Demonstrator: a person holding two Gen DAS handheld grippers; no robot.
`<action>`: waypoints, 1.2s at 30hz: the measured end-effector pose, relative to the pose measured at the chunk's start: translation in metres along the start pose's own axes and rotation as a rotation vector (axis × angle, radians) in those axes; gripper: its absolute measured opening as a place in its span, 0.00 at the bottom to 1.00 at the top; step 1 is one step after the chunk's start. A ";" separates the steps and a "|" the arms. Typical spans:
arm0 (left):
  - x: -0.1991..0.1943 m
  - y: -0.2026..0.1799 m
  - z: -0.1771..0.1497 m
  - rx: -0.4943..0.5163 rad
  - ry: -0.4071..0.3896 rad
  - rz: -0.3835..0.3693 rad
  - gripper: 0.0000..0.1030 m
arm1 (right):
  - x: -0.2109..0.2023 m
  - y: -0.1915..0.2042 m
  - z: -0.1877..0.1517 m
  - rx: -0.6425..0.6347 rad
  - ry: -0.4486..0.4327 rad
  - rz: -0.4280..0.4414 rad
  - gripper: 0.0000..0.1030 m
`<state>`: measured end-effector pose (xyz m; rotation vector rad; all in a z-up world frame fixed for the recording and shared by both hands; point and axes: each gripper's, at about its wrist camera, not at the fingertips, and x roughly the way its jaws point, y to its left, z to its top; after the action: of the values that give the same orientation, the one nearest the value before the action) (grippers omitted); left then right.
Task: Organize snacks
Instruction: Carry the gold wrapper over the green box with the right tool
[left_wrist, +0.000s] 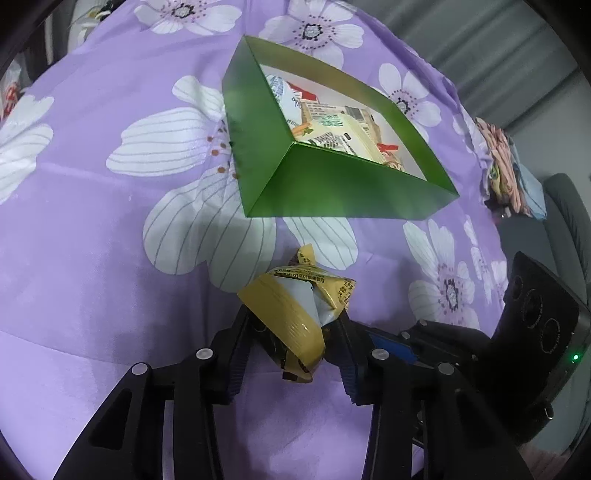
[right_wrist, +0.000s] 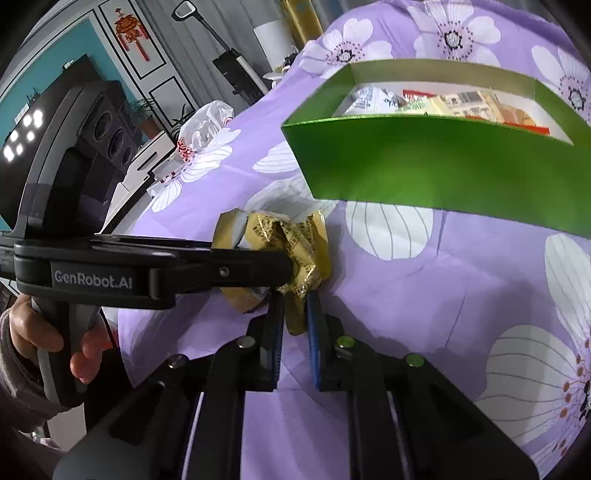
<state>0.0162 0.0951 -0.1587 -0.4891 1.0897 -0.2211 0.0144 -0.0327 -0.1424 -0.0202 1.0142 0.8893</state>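
Both tools hold the same thing: a crumpled yellow foil snack packet (left_wrist: 295, 314) with small black writing on it. The left tool (left_wrist: 291, 347) has its two black fingers pressed on the fat middle of the packet. The right tool (right_wrist: 295, 325) is nearly shut and pinches a thin twisted end of the same packet (right_wrist: 291, 254). It looks as if the two hold it together so the floppy wrapper does not slip or bend away.

The packet sits low over the purple cloth with big white flowers (left_wrist: 110, 258), which is spread on the worktop. I cannot tell if the packet's bottom touches the cloth or hangs just above it, because the tools hide that part.

The packet is shiny and very wrinkled. One side shows a pale grey-white patch where the foil is folded back. It looks light and squashy, so a hard squeeze would crush it more.

Just past the packet stands a shallow green cardboard box (left_wrist: 332, 192) with its top open. Inside it lie other flat snack packets (left_wrist: 332, 129), pale yellow and white with some red. The yellow packet is near the box's front wall, still outside. I think the box is where it should go, so it would need lifting over that wall.

In the right wrist view a hand (right_wrist: 44, 347) grips the handle of the left tool.
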 end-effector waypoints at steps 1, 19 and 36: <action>-0.001 0.000 0.000 0.001 0.000 -0.001 0.41 | -0.002 0.000 0.000 0.004 -0.006 0.002 0.12; -0.042 -0.079 0.025 0.227 -0.119 -0.018 0.40 | -0.088 -0.002 0.015 -0.029 -0.205 -0.051 0.12; -0.034 -0.117 0.071 0.298 -0.153 -0.050 0.40 | -0.112 -0.033 0.050 -0.024 -0.293 -0.116 0.12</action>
<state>0.0715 0.0258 -0.0484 -0.2609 0.8771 -0.3777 0.0476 -0.1059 -0.0436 0.0302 0.7218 0.7722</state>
